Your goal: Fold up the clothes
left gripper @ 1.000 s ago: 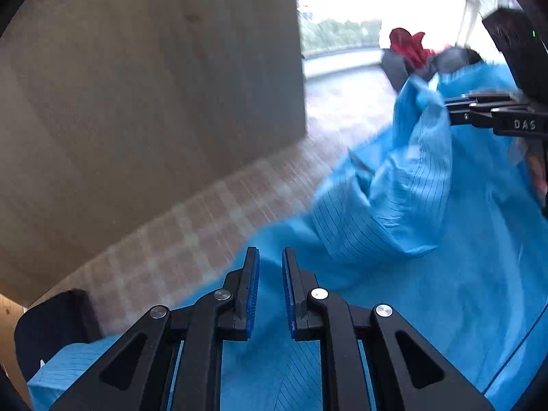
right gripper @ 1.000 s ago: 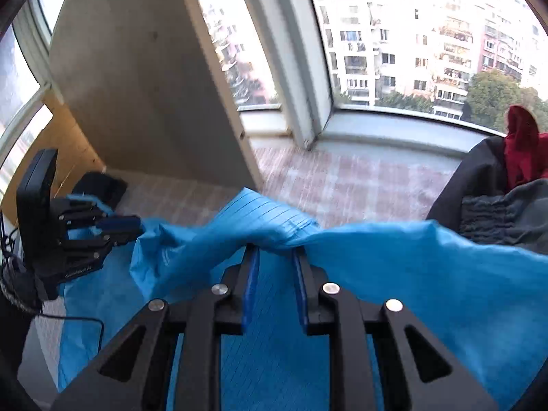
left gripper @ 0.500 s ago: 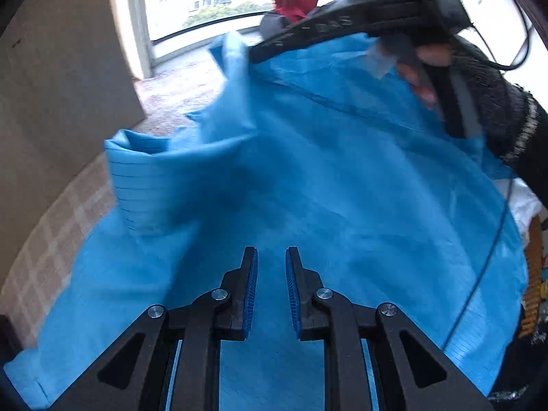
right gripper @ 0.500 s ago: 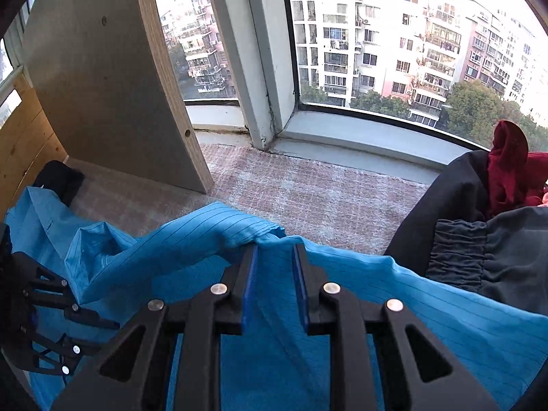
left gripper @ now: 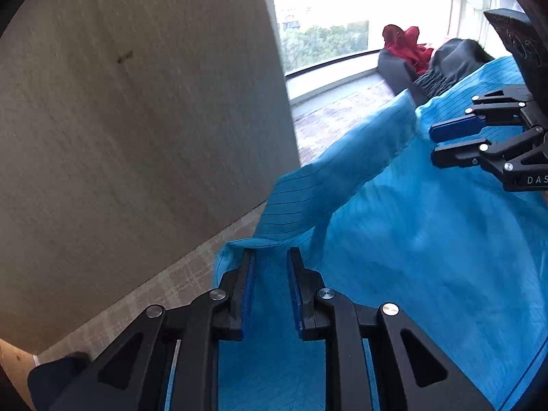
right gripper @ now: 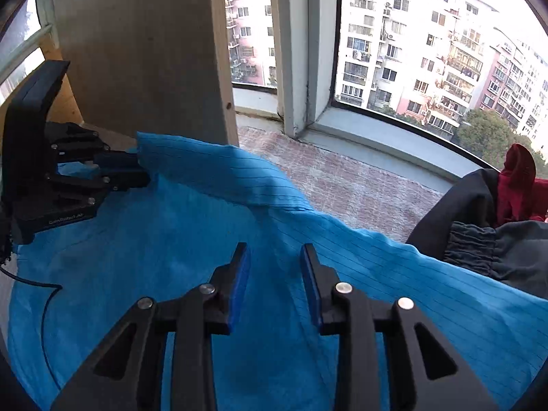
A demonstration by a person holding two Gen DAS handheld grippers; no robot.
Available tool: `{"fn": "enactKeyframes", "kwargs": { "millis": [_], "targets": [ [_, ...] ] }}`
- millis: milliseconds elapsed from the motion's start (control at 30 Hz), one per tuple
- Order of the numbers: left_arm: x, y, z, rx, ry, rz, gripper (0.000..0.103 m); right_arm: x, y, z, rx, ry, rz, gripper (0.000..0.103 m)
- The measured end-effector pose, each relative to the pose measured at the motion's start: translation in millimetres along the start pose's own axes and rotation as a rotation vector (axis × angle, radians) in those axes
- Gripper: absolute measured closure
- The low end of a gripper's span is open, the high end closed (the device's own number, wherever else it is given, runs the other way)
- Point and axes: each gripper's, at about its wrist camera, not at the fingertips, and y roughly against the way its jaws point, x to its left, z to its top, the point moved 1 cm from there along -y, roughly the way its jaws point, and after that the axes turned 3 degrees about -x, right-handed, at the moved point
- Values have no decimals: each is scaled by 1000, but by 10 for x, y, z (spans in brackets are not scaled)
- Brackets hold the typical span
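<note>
A bright blue pinstriped garment (left gripper: 411, 257) lies spread over the mat, and also fills the lower right wrist view (right gripper: 154, 267). One sleeve (left gripper: 325, 185) runs as a raised fold along its far edge. My left gripper (left gripper: 269, 267) sits at the sleeve's cuff end with its jaws narrow and the cuff edge at its fingertips. From the right wrist it shows at the left (right gripper: 144, 174), pinching that cuff. My right gripper (right gripper: 275, 263) hovers open above the garment near the sleeve's shoulder end, holding nothing. It appears at the right (left gripper: 432, 145), jaws apart.
A tall wooden panel (left gripper: 137, 120) stands close on the left. A heap of dark grey and red clothes (right gripper: 496, 239) lies at the far right by the window sill (right gripper: 376, 137). Bare checked mat (right gripper: 359, 188) shows beyond the garment. A thin black cable (right gripper: 44, 304) crosses the cloth.
My right gripper has opened and let go of the sleeve fold, which now rests on the garment. My left gripper swung over the cloth and back beside the panel.
</note>
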Motion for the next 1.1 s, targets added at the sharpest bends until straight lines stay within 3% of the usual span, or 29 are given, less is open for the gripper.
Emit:
{"fn": "enactKeyframes", "kwargs": {
  "millis": [100, 233, 333, 400, 433, 533, 600, 667, 733, 833, 900, 1000, 1067, 1100],
  "targets": [
    [187, 31, -115, 24, 23, 71, 84, -269, -192, -18, 69, -89, -46, 62],
    [557, 484, -346, 5, 71, 105, 84, -310, 11, -73, 38, -100, -9, 61],
    [718, 920, -647, -14, 103, 50, 85, -213, 443, -158, -38, -105, 120, 59],
    [745, 1094, -910, 2, 102, -18, 84, -157, 664, -260, -43, -73, 136, 59],
    [763, 1104, -1055, 32, 96, -18, 84, -148, 715, -330, -26, -45, 113, 59],
    [925, 907, -1421, 127, 81, 113, 84, -231, 682, -498, 41, 24, 5, 59],
    [1143, 808, -1608, 154, 124, 163, 100, -359, 538, -581, 96, 61, -94, 60],
    [1228, 884, -1572, 124, 182, 146, 101, -484, 402, -641, 142, 78, -168, 65],
    [1230, 1035, -1513, 90, 201, 145, 101, -530, 356, -617, 151, 46, -167, 65],
    [1031, 1554, -1578, 38, 158, 113, 88, -361, 557, -649, 113, 59, -140, 64],
    [909, 1890, -1697, 23, 151, 72, 85, -171, 776, -751, 94, 93, -105, 63],
    [762, 2156, -1984, 44, 172, -28, 85, 66, 1063, -952, 81, 125, -49, 61],
    [692, 2108, -2210, 94, 159, -32, 85, 136, 1148, -1125, 99, 116, -21, 60],
    [697, 2036, -2308, 129, 149, 5, 85, 130, 1133, -1214, 124, 105, -15, 60]
  ]
}}
